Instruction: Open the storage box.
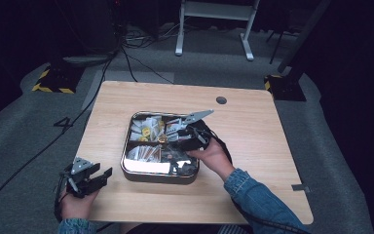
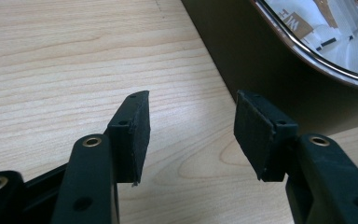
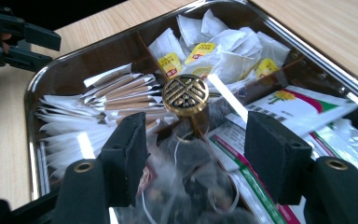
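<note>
A square metal tin sits mid-table, split into compartments around a round brass knob. It holds white tea bags with yellow tags, brown stick sachets, flat green-and-red packets and mesh tea bags. My right gripper hovers open over the tin, its jaws either side of the mesh bags just short of the knob. Nothing is gripped between its pads. My left gripper is open and empty at the table's front left corner, its jaws beside the tin's dark wall.
A cable hole marks the far side of the wooden table. A bit of tape lies at its right edge. Cables and a white stand are on the grey floor beyond.
</note>
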The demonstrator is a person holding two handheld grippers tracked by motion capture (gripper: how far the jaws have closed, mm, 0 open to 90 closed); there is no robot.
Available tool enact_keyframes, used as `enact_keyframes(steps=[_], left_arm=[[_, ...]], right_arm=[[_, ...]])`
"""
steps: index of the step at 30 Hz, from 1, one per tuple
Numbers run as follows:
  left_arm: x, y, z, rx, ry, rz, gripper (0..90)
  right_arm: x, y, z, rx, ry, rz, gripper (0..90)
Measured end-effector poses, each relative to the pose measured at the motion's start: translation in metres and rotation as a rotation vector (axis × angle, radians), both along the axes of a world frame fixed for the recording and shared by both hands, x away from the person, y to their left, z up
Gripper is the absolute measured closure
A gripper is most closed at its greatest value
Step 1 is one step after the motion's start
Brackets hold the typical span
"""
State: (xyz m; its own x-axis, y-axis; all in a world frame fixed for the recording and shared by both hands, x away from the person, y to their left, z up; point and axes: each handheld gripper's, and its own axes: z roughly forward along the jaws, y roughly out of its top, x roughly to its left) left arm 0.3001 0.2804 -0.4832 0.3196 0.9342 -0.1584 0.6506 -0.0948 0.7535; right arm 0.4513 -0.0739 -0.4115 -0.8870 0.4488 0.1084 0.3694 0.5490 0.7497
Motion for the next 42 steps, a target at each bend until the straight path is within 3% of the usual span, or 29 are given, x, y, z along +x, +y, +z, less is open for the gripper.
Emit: enact_keyframes(steps=[9,13,16,22,23,31,42], left_arm=[[0.009,-0.001,-0.004,0.006,0.032,-0.023,48.0],[0.014,-0.004,-0.008,0.041,0.047,-0.032,46.9],[0.015,-0.004,-0.010,0.044,0.055,-0.034,46.5],[0.017,-0.006,-0.011,0.050,0.069,-0.045,45.9],[0.017,-0.006,-0.011,0.050,0.070,-0.047,45.9],[0.015,-0.006,-0.011,0.051,0.073,-0.051,45.8],[0.017,-0.005,-0.014,0.051,0.089,-0.049,45.5]], right_arm=[[0.009,0.027,-0.010,-0.051,0.005,0.016,41.9],[0.012,0.037,-0.015,-0.072,0.010,0.013,43.6],[0.014,0.040,-0.018,-0.084,0.016,0.013,44.8],[0.018,0.046,-0.024,-0.077,-0.005,0.020,50.7],[0.017,0.046,-0.025,-0.062,-0.012,0.049,58.0],[0.013,0.044,-0.029,-0.039,-0.045,0.042,58.6],[0.013,0.046,-0.028,-0.047,-0.035,0.029,58.6]])
